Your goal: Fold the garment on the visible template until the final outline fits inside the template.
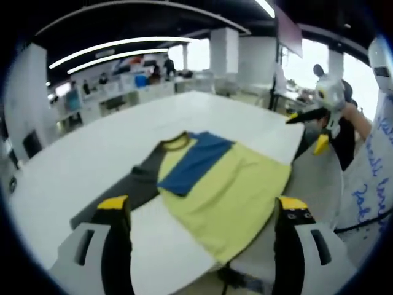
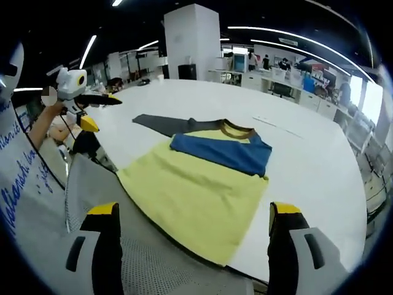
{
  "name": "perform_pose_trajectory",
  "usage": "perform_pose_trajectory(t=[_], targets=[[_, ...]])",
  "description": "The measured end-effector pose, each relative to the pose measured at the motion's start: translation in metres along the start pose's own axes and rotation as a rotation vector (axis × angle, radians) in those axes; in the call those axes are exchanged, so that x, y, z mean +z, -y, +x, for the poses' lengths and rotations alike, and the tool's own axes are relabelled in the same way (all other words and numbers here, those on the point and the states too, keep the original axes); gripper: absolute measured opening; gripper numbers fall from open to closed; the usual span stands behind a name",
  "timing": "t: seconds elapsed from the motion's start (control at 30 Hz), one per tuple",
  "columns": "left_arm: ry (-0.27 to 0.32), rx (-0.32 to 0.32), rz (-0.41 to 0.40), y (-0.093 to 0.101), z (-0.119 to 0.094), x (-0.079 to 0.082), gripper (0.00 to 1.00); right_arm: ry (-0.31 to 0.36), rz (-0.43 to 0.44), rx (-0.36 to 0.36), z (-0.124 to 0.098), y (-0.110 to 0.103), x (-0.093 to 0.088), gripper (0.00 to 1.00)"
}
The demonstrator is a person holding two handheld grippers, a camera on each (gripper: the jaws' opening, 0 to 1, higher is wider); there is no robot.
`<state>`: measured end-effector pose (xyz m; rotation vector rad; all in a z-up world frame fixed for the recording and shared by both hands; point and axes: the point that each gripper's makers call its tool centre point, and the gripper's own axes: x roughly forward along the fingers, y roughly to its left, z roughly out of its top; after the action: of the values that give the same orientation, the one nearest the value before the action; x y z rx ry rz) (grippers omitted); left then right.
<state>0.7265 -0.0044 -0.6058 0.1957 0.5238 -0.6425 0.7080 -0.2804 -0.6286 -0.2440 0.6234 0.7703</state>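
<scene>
Table: a large white table (image 1: 92,153) is being shown in both views, its surface (image 2: 307,160) being seen stretching away toward the far edge; a mesh-textured grey strip is being seen along the near edge in the right gripper view.
Garment: a yellow T-shirt (image 1: 233,190) with a blue chest panel, a brown collar and one dark grey sleeve is being carried flat near the near edge of the table; in the right gripper view the same shirt (image 2: 196,190) is being seen with its hem at that edge and its collar pointed toward the table's middle.
Sleeve: the dark grey sleeve (image 1: 132,184) is being laid out straight sideways across the white surface, away from the body of the shirt (image 2: 163,125).
Template: no outline can be told apart from the tabletop under the garment.
Left gripper: the left gripper (image 1: 206,212) is being held above the near edge, its yellow-tipped fingers (image 1: 113,206) being kept spread wide with nothing between them, one over the sleeve end and the other over the hem; it is also being seen raised off the table at the left of the right gripper view (image 2: 92,110), where its state cannot be told.
Right gripper: the right gripper (image 2: 196,218) is being held over the hem, its fingers (image 2: 284,212) being kept spread and touching nothing; it is also being caught in the left gripper view (image 1: 313,126), lifted beyond the table's side edge.
Background: desks, pillars and ceiling light strips are being seen far beyond the table.
</scene>
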Motion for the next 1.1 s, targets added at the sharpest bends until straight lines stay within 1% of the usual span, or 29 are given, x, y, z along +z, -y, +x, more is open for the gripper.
perform_pose_trajectory(t=[0.1,0.23,0.33,0.4,0.47,0.57,0.63,0.67,0.9,1.0,1.1], targets=[[-0.005,0.011,0.005,-0.009,-0.002,-0.003,0.91,0.003,0.010,-0.008,0.000,-0.003,0.000,1.00],[0.006,0.022,0.013,-0.020,-0.004,-0.006,0.90,-0.006,0.017,-0.022,0.002,-0.005,-0.003,1.00],[-0.003,0.023,0.015,-0.028,-0.004,-0.010,0.89,0.002,0.026,-0.035,0.001,-0.009,-0.002,1.00],[-0.002,0.018,0.005,-0.034,-0.004,-0.012,0.86,0.012,0.033,-0.048,0.000,-0.011,-0.002,1.00],[0.004,0.017,0.013,-0.038,-0.004,-0.013,0.84,0.012,0.045,-0.063,0.000,-0.012,-0.003,1.00],[-0.008,0.014,0.019,-0.045,-0.003,-0.017,0.83,0.008,0.057,-0.082,-0.001,-0.015,-0.006,1.00],[-0.010,0.028,0.046,-0.052,-0.004,-0.020,0.80,0.009,0.062,-0.096,-0.001,-0.018,-0.006,1.00],[-0.015,0.025,0.051,-0.054,-0.003,-0.022,0.78,0.012,0.065,-0.099,-0.002,-0.019,-0.006,1.00],[-0.023,0.012,0.046,-0.068,-0.002,-0.034,0.77,0.016,0.089,-0.133,0.000,-0.030,-0.009,1.00],[-0.044,0.018,0.052,-0.079,-0.003,-0.043,0.75,0.037,0.108,-0.141,0.001,-0.035,-0.006,1.00],[-0.037,0.029,0.045,-0.088,-0.004,-0.045,0.76,0.042,0.115,-0.150,0.003,-0.038,-0.004,1.00]])
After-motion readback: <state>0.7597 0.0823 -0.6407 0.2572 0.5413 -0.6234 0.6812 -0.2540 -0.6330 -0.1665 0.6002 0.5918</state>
